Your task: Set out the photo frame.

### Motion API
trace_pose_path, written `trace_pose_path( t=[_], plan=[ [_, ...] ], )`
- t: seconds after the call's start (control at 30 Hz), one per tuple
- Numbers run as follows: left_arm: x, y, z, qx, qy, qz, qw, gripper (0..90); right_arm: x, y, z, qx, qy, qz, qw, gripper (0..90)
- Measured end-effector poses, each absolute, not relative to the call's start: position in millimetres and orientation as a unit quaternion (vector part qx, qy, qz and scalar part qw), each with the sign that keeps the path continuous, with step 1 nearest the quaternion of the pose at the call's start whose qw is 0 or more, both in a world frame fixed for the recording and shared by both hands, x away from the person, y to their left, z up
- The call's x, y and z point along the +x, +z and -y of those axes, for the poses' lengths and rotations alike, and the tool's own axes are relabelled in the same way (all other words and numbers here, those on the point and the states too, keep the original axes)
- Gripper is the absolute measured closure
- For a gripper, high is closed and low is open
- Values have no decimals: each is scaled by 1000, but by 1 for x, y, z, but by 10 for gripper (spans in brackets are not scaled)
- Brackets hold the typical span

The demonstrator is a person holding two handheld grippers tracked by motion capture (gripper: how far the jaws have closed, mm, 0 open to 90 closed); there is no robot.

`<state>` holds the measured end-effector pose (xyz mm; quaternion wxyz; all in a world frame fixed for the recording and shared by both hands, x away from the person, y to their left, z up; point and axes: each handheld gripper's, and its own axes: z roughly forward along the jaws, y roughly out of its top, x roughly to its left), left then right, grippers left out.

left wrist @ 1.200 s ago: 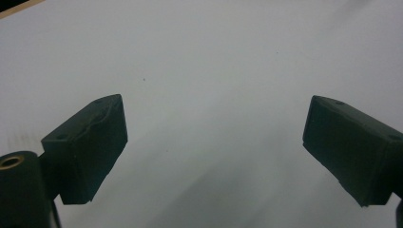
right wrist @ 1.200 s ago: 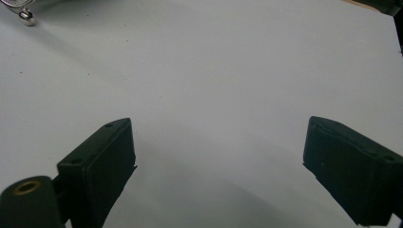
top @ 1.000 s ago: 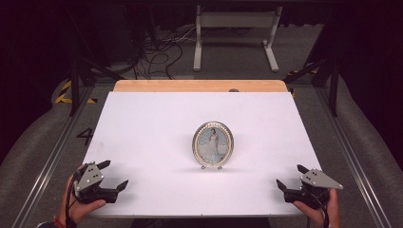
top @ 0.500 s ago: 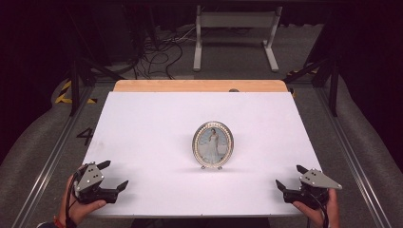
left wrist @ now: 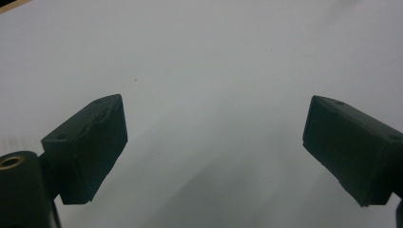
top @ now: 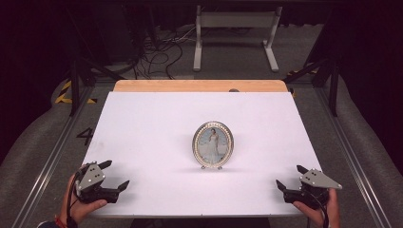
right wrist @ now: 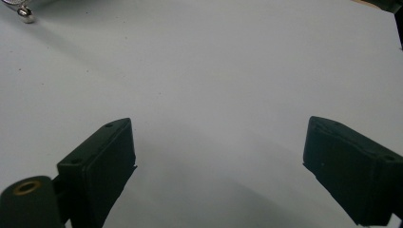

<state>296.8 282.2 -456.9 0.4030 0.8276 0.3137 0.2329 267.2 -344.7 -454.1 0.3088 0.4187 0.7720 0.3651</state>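
An oval silver picture frame (top: 213, 145) stands upright near the middle of the white table top (top: 157, 123), with a portrait in it. My left gripper (top: 114, 174) rests at the table's near left corner, jaws wide apart and empty. In the left gripper view the gripper (left wrist: 216, 142) has only bare white surface between its jaws. My right gripper (top: 290, 176) sits at the near right corner, also open and empty. In the right gripper view the gripper (right wrist: 218, 161) looks over the white surface, and one small silver foot of the frame (right wrist: 24, 14) shows at the top left.
A wooden strip (top: 199, 85) runs along the table's far edge. Beyond it are floor cables (top: 157, 52) and a grey metal stand (top: 235, 28). Metal rails (top: 47, 161) flank the table on both sides.
The right gripper has shifted very slightly; the left gripper and the picture frame have stayed where they were.
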Motion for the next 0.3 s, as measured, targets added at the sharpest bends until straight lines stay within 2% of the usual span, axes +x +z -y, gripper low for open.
trace_pose_path(
  t=[0.3],
  plan=[
    [298, -456, -281, 829, 234, -313, 401, 81, 266, -453, 345, 419, 368, -770, 309, 103]
  ],
)
